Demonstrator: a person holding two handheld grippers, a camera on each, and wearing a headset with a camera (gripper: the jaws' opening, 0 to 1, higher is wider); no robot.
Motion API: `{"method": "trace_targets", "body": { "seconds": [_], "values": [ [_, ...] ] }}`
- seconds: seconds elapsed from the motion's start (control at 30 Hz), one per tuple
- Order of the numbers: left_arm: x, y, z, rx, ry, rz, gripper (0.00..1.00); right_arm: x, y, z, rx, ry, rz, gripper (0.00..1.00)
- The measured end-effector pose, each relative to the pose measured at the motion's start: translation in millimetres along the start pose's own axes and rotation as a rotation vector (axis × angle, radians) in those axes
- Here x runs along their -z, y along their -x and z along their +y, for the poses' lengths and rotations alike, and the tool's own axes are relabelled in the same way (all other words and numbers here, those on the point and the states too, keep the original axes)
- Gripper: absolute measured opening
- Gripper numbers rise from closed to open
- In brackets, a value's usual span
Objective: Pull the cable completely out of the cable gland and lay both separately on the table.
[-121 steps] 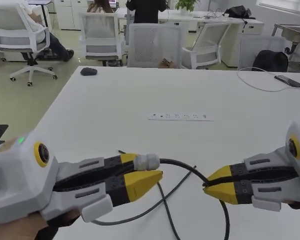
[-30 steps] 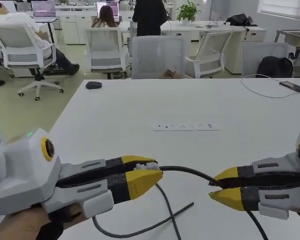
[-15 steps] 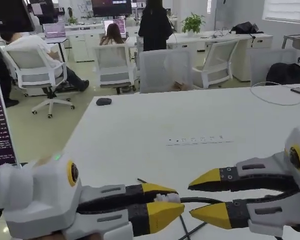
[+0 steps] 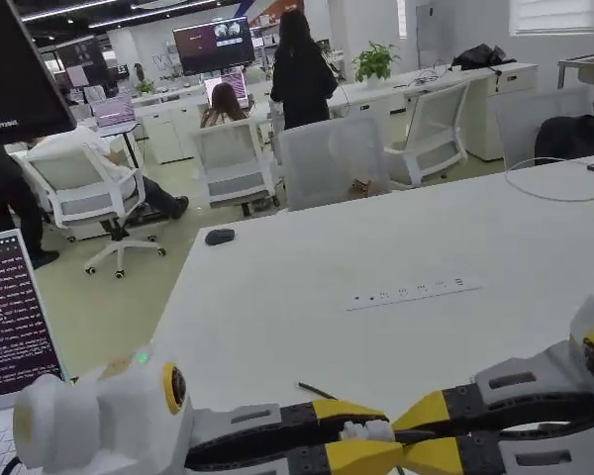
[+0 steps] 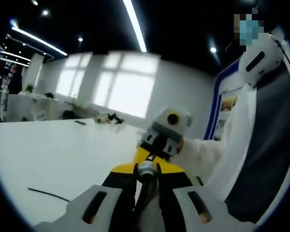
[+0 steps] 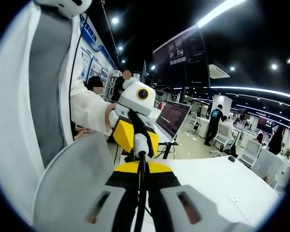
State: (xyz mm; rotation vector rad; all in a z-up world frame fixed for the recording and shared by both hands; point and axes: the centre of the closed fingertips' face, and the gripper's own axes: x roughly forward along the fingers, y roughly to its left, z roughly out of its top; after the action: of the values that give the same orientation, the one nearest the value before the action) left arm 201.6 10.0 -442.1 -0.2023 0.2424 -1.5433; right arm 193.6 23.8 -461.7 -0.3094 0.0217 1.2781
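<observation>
The left gripper [image 4: 388, 433] is clamping its jaws on the white cable gland [image 5: 146, 169]. Tip to tip with it, the right gripper [image 6: 141, 167] is pinching the black cable [image 6: 142, 192] between closed jaws.

Nothing is legible: the lines on the purple monitor [image 4: 10, 317], the wall screen [image 4: 214, 45], the strip of marks [image 4: 411, 293] on the surface [image 4: 277, 297] and the wall posters [image 6: 89, 53] are too small or blurred.

Office: desks [image 4: 168, 134], swivel chairs [image 4: 79, 198], monitors [image 4: 215, 45]
</observation>
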Motion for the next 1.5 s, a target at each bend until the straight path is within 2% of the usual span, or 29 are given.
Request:
{"method": "trace_targets", "body": {
  "seconds": [0.13, 0.27, 0.47, 0.63, 0.77, 0.97, 1.2, 1.4, 1.5],
  "values": [
    [-2.8, -6.4, 5.6, 0.001, 0.009, -0.023, 0.17, 2.5, 6.0, -9.7, 0.019, -0.001, 0.019, 0.03],
    [-6.3, -9.2, 7.9, 0.006, -0.022, -0.030, 0.17, 3.3, 9.1, -16.7, 0.026, 0.011, 0.031, 0.02],
    [-7.8, 3.1, 21.5, -0.019, -0.005, -0.076, 0.17, 6.8, 5.4, -27.0, 0.029, 0.003, 0.044, 0.02],
    [-6.2, 11.2, 23.9, -0.029, -0.008, -0.086, 0.17, 12.2, -2.8, -27.0, 0.008, -0.007, 0.067, 0.02],
    [-2.3, 16.5, 25.6, -0.036, -0.004, -0.090, 0.17, 18.4, -2.6, -25.5, -0.004, -0.003, 0.098, 0.02],
    [-1.1, 18.6, 24.8, -0.036, -0.001, -0.101, 0.17, 29.6, 2.8, -23.2, 0.001, -0.028, 0.129, 0.02],
    [3.6, 16.8, 22.9, -0.027, 0.007, -0.090, 0.17, 43.3, 16.9, -18.4, 0.037, -0.046, 0.165, 0.02],
    [7.3, 6.9, 17.8, -0.014, 0.016, -0.077, 0.17, 55.0, 30.4, -15.6, 0.054, -0.056, 0.208, 0.02],
    [7.7, 2.3, 13.8, -0.006, -0.009, -0.056, 0.17, 58.5, 35.4, -13.9, 0.056, -0.048, 0.232, 0.02]
  ]
}}
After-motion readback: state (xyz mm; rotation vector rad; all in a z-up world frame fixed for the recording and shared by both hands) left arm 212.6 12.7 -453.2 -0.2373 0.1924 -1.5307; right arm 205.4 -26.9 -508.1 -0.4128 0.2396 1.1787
